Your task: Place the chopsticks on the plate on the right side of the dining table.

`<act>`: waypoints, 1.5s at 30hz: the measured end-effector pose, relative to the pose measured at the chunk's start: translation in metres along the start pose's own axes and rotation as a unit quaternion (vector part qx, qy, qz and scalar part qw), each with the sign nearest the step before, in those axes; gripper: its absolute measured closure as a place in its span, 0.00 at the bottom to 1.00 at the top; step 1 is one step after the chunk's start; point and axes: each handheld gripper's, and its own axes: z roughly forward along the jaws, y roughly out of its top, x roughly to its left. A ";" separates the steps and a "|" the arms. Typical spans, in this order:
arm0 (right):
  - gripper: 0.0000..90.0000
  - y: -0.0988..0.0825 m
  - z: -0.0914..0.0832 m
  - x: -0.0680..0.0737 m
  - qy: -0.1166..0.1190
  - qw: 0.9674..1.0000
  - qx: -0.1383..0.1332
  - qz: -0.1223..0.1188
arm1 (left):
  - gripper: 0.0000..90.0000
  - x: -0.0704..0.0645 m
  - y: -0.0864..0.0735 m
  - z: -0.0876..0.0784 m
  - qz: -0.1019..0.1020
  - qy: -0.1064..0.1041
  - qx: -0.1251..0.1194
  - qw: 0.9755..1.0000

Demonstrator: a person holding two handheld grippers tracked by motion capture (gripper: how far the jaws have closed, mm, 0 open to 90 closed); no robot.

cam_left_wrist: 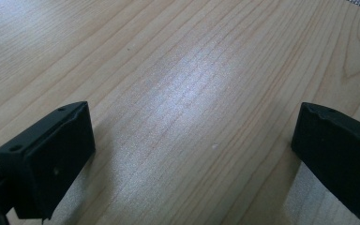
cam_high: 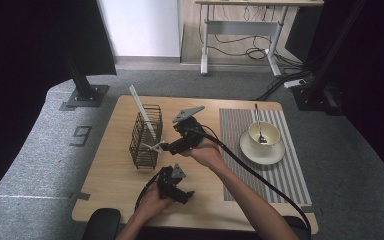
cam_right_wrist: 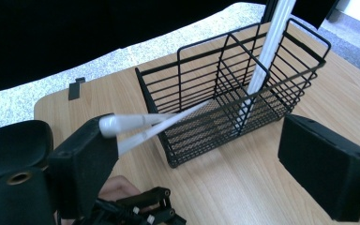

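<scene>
Your right hand-held gripper (cam_high: 166, 146) hangs just right of the black wire basket (cam_high: 146, 136) at the left-centre of the tabletop (cam_high: 110, 185). Its jaws stand wide apart. A pair of white chopsticks (cam_right_wrist: 143, 127) lies against the inner face of one jaw, and the other jaw is well clear of them, so nothing is clamped. The chopsticks lean out over the basket's near rim with their tips down inside it. A second, longer white stick (cam_high: 142, 111) stands tilted in the basket's far compartment.

Your left hand-held gripper (cam_high: 177, 192) rests low near the tabletop's near edge, jaws spread wide over bare wood with nothing between them.

To the right, a cream bowl (cam_high: 264, 134) holding a spoon (cam_high: 258, 122) sits on a saucer (cam_high: 261, 151) on the striped placemat (cam_high: 290, 175).
</scene>
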 end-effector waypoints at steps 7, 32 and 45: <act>0.23 0.003 0.007 -0.002 -0.007 1.000 -0.007 -0.005 | 0.00 0.000 0.000 0.000 -0.001 0.000 0.000 1.000; 0.90 0.002 0.021 0.006 -0.007 0.999 -0.037 -0.037 | 0.00 0.000 0.000 0.000 0.001 -0.001 0.001 1.000; 0.91 0.008 0.007 0.010 0.006 0.998 -0.033 -0.047 | 0.00 0.000 0.000 0.000 0.000 -0.001 0.000 1.000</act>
